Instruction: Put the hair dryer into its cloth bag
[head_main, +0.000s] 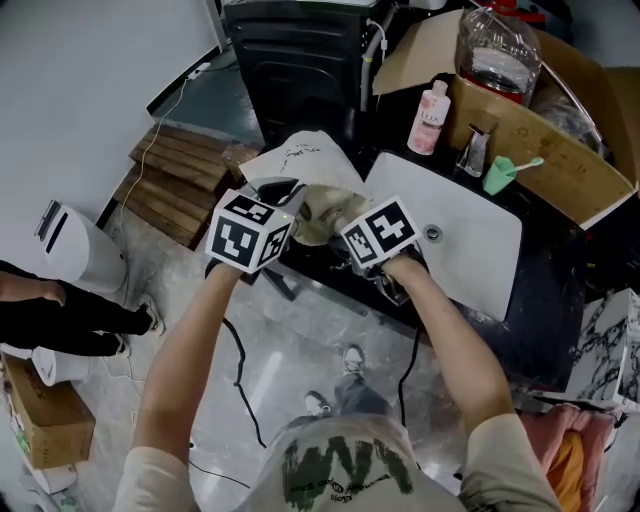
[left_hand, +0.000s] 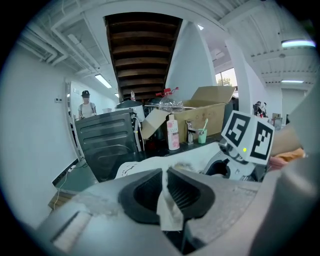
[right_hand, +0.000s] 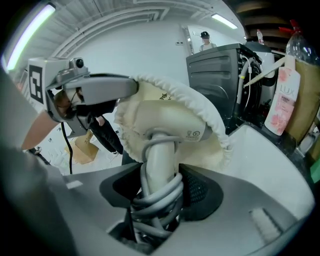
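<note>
A cream cloth bag (head_main: 318, 210) hangs between my two grippers over the front edge of the counter. My left gripper (left_hand: 165, 192) is shut on a fold of the bag's rim (left_hand: 169, 210). In the right gripper view the grey hair dryer (right_hand: 165, 125) has its body partly inside the bag's open mouth (right_hand: 185, 97), which drapes over its top. My right gripper (right_hand: 160, 192) is shut on the dryer's handle (right_hand: 161, 160), which has its cord wound around it. In the head view both grippers show as marker cubes, the left gripper (head_main: 250, 232) and the right gripper (head_main: 380, 232).
A white sink (head_main: 470, 235) sits in the dark counter just right of the bag. Behind it stand a pink bottle (head_main: 430, 118), a tap (head_main: 473, 150), a green cup (head_main: 498, 174) and an open cardboard box (head_main: 560, 120). A dark machine (head_main: 295, 60) stands behind the bag. A cable (head_main: 240, 370) trails on the floor.
</note>
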